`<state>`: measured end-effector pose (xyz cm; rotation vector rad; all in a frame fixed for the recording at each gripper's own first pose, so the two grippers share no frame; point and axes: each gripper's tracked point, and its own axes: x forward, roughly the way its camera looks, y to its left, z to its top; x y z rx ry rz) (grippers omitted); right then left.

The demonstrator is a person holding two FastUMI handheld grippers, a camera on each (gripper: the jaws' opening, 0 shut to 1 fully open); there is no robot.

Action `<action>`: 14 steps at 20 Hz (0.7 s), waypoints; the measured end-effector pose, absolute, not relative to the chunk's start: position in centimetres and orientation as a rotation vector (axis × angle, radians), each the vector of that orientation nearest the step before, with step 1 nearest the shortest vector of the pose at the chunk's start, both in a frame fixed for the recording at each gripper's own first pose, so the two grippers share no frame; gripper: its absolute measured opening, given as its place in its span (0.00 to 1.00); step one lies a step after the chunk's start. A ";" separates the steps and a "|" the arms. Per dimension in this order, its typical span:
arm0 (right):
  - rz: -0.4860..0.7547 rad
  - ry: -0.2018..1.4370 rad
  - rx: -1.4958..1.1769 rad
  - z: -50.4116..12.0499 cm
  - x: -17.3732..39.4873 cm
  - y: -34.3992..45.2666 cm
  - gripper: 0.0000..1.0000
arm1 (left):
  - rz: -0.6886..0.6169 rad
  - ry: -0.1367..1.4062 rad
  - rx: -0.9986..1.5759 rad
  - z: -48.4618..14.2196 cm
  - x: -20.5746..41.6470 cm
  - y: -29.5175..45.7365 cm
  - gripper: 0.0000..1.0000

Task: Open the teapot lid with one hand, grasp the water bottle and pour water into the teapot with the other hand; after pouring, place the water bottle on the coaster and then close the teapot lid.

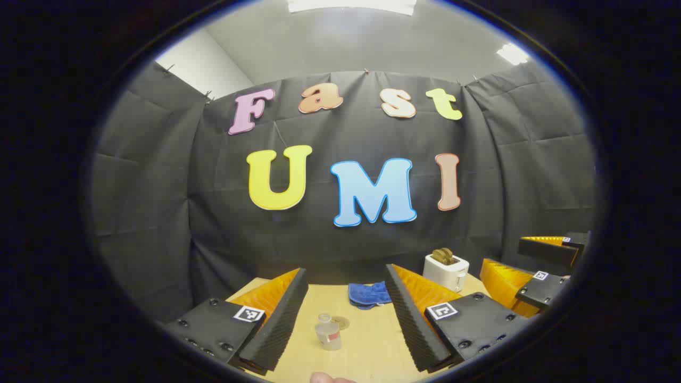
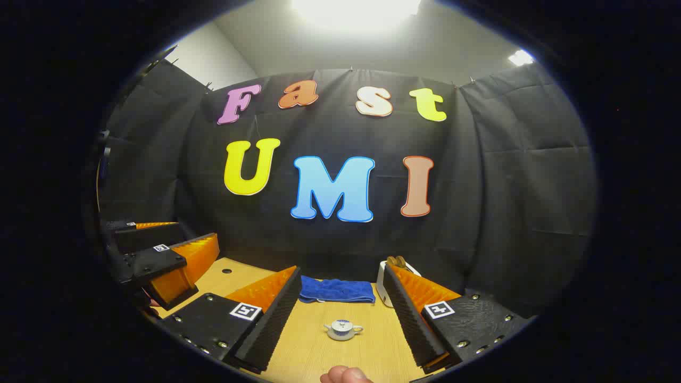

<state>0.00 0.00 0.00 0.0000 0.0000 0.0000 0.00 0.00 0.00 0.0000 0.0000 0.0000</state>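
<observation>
Toward the table's (image 1: 372, 340) near edge in the left gripper view, the water bottle (image 1: 328, 333) stands upright with the coaster (image 1: 341, 322) just behind it, both framed by the left gripper's (image 1: 346, 319) spread fingers, which grip nothing. A blue cloth (image 1: 368, 294) and a white toaster (image 1: 446, 270) sit at the far edge.

In the right gripper view, the lidded teapot (image 2: 342, 330) sits mid-table between the right gripper's (image 2: 343, 319) spread, empty fingers.
</observation>
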 end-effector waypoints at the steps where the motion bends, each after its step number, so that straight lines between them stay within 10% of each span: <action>1: -0.002 0.003 0.003 -0.2 0.0 0.0 0.95 | 0.000 -0.002 0.001 0.0 -0.1 0.1 1.00; 14: 0.021 0.051 0.039 -1.8 0.8 0.5 0.95 | -0.001 0.015 -0.001 -0.5 -0.3 0.5 1.00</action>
